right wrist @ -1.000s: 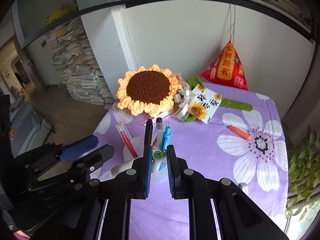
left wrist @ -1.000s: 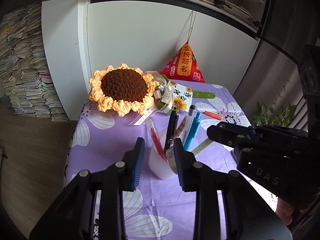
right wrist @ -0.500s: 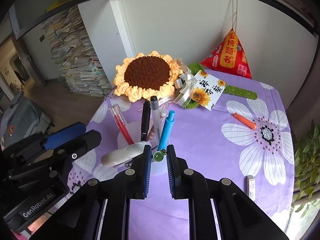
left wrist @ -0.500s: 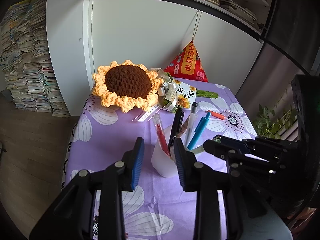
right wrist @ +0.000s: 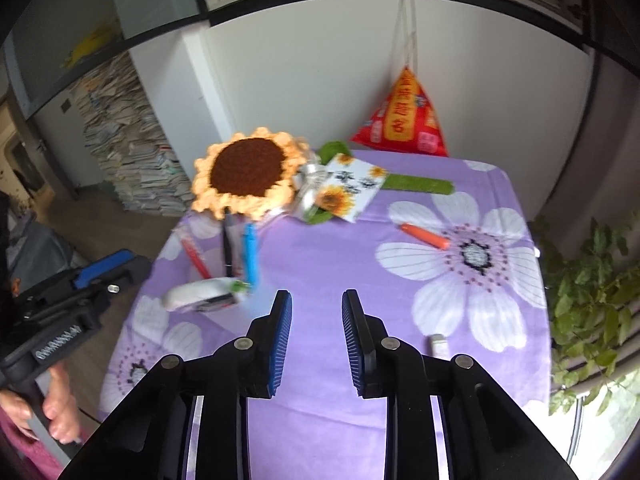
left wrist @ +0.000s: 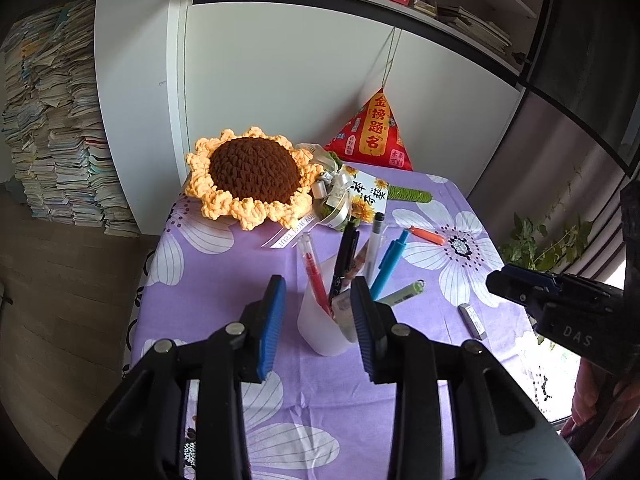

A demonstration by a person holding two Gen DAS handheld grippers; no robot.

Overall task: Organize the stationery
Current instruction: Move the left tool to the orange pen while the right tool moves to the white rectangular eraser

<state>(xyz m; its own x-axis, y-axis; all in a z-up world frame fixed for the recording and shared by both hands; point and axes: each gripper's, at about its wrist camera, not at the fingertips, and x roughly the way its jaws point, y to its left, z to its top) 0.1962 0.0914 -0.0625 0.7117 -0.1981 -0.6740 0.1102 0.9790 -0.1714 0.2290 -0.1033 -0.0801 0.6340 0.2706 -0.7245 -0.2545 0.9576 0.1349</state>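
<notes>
My left hand-held gripper is spread wide, its blue pads flanking the white pen cup without touching it. My right hand-held gripper is also spread apart and holds nothing, with bare purple cloth between its pads.

The cup stands on the surface, toward its left edge, and holds a red pen, a black pen, a grey-capped pen and a blue pen. A green highlighter pokes out just right of the cup. Behind the cup lies the crochet sunflower; far behind and to the right of it, a red pyramid pouch sits against the wall.

Right of the cup the cloth is open up to the surface's right edge, broken only by an orange marker and a small eraser.

The right view is blurred, and alone shows the plant beyond the right edge and the hand on the left handle. The left view alone shows the cup sharply.
</notes>
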